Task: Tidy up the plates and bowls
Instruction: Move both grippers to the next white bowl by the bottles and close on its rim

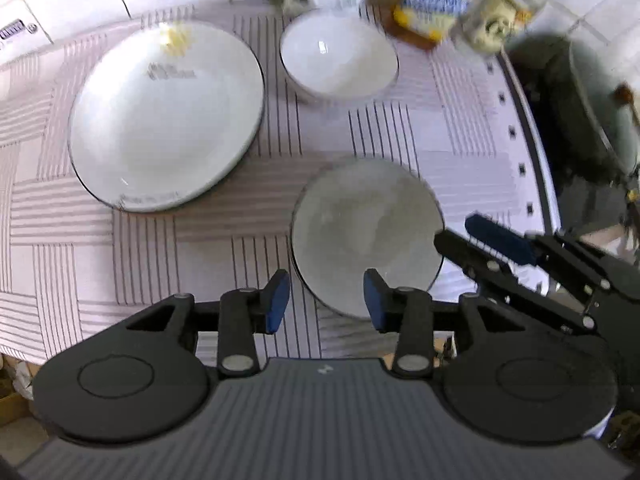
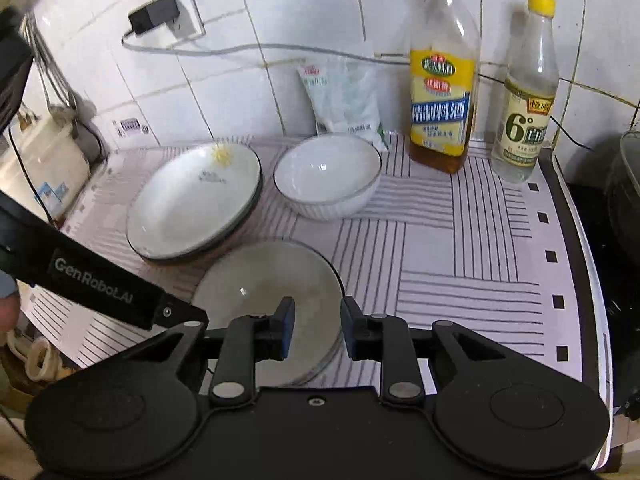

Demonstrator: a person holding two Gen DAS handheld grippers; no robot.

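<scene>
A large white plate [image 1: 166,114] [image 2: 196,198] lies at the back left of the striped cloth. A white ribbed bowl [image 1: 339,56] [image 2: 327,176] stands to its right. A smaller white dish [image 1: 366,232] [image 2: 266,300] sits near the front edge. My left gripper [image 1: 326,300] is open, its fingers either side of the dish's near-left rim, above it. My right gripper [image 2: 317,328] is open over the dish's near-right rim; it also shows in the left wrist view [image 1: 460,236] at the dish's right edge. Neither holds anything.
Two bottles [image 2: 442,76] [image 2: 524,92] and a white bag [image 2: 344,100] stand at the tiled back wall. A dark pot [image 1: 592,112] sits on the stove to the right. The table's front edge is just below the dish. A charger and cables hang on the wall [image 2: 154,14].
</scene>
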